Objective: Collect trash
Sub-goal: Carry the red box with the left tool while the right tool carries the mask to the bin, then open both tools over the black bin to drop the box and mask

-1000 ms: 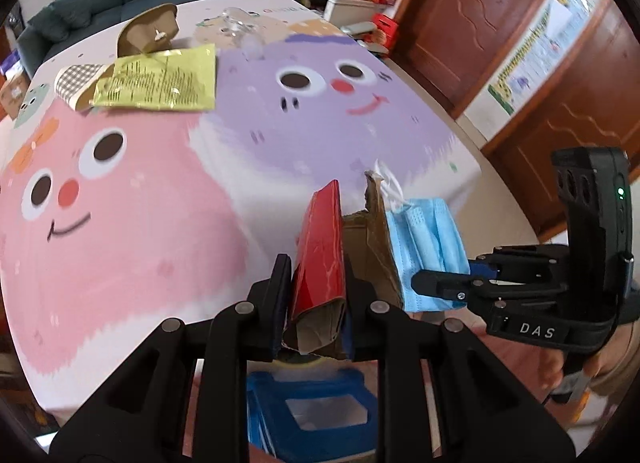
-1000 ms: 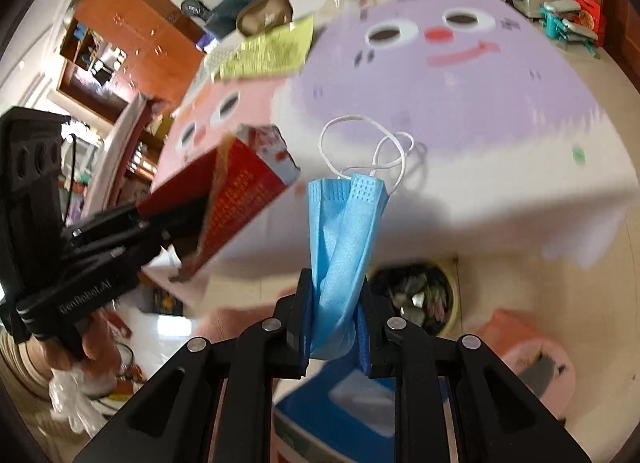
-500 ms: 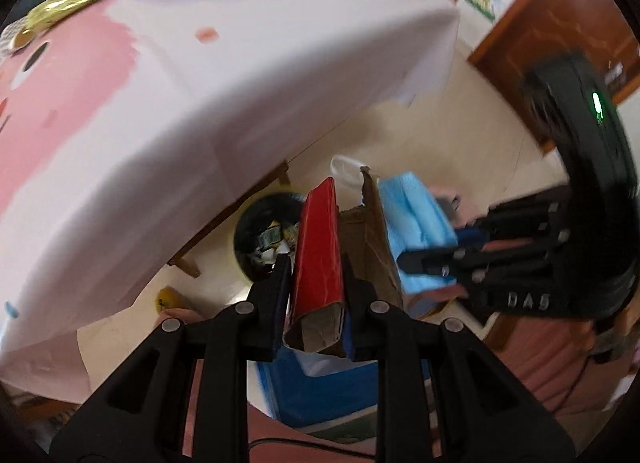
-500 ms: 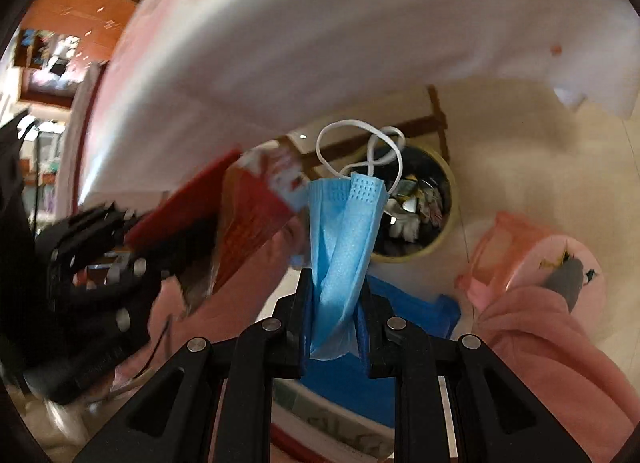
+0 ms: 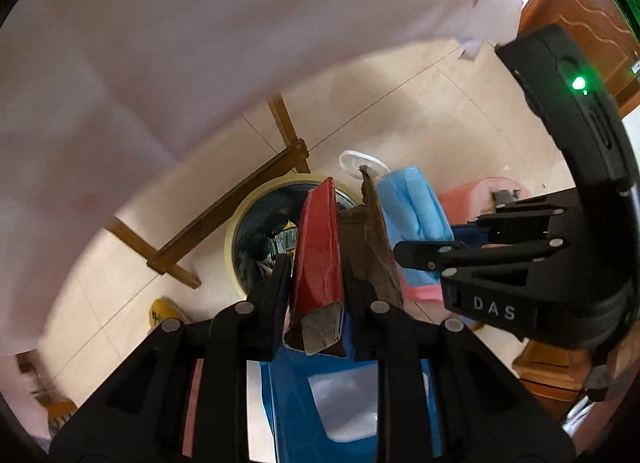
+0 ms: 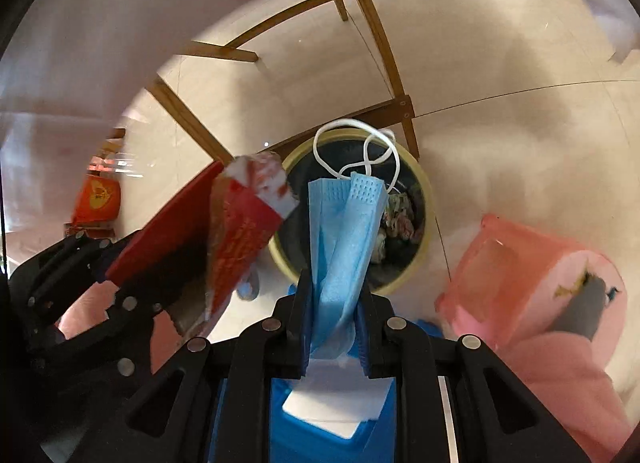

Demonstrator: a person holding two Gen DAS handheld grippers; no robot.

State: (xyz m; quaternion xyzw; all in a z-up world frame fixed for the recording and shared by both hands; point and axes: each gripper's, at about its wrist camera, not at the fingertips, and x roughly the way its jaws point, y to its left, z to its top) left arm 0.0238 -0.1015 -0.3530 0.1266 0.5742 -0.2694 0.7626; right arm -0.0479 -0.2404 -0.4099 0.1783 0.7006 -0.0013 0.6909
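My left gripper (image 5: 316, 295) is shut on a flattened red cardboard box (image 5: 320, 247), held above the floor. The box also shows at the left of the right wrist view (image 6: 240, 219). My right gripper (image 6: 334, 327) is shut on a folded blue face mask (image 6: 344, 231) with white ear loops; the mask also shows in the left wrist view (image 5: 416, 215), just right of the box. Both items hang over a round yellow-rimmed trash bin (image 6: 420, 263) half full of rubbish, which stands on the floor under the table and shows in the left wrist view too (image 5: 240, 223).
The white tablecloth (image 5: 200, 43) hangs over the upper part of both views. Wooden table legs and braces (image 6: 380, 47) stand behind the bin. A pink stool (image 6: 520, 263) sits right of the bin and a blue stool (image 5: 320, 403) is below the grippers.
Both grippers have swung from above the table top down over its edge, towards the floor. The bin has come into view and now lies right behind the box and mask.
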